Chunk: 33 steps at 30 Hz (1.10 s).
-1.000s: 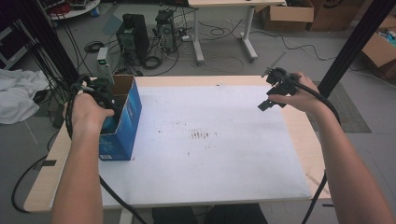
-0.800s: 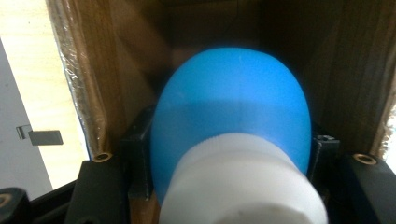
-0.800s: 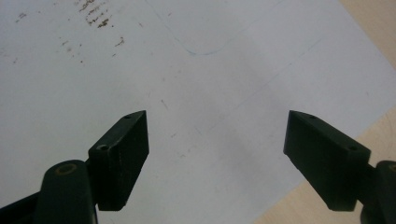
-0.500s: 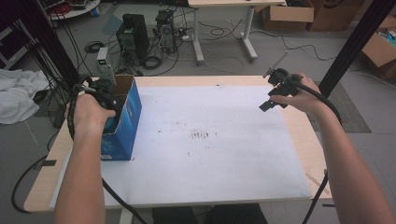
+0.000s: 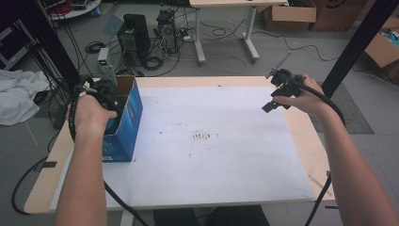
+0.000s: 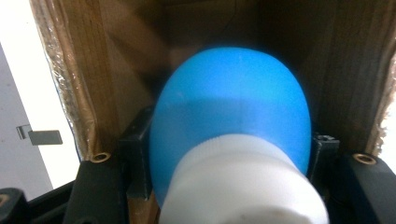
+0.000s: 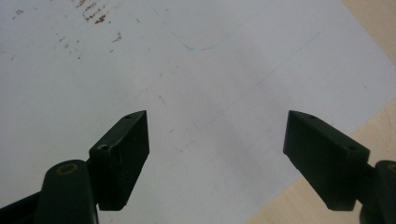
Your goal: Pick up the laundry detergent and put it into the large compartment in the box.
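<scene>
Left gripper view, one blue bulb (image 6: 231, 109) – one box (image 6: 116, 56)

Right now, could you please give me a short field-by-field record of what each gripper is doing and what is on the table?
left gripper: inside the open top of the blue cardboard box, jaws closed on a blue and white bulb-shaped object
right gripper: open, holding nothing, above the white sheet near its far right corner
box position: upright at the table's left edge, on the sheet
table: light wood, largely covered by the white sheet
sheet condition: small dark smudges near its middle
</scene>
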Each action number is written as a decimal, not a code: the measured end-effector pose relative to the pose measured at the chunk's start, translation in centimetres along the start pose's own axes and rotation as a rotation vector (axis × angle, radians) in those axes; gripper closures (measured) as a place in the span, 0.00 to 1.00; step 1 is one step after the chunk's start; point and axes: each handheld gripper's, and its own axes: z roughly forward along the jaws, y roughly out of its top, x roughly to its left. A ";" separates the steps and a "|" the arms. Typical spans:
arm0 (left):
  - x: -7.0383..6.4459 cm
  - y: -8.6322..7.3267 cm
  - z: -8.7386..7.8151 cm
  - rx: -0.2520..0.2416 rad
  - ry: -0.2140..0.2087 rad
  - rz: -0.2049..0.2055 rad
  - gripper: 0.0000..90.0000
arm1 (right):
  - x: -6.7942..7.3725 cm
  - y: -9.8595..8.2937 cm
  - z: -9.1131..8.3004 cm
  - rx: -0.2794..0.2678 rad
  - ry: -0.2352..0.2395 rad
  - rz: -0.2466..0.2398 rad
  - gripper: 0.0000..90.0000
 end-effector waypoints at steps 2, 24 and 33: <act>0.0 0.0 0.0 0.001 0.000 -0.001 0.42 | 0.0 0.0 0.0 -0.002 0.000 0.000 0.25; -0.1 0.0 0.0 0.007 0.001 0.002 0.41 | 0.2 0.1 -0.1 0.004 -0.001 0.000 0.25; -0.1 -0.1 0.0 0.003 0.001 0.003 0.41 | 0.2 0.0 -0.2 0.003 -0.001 -0.001 0.25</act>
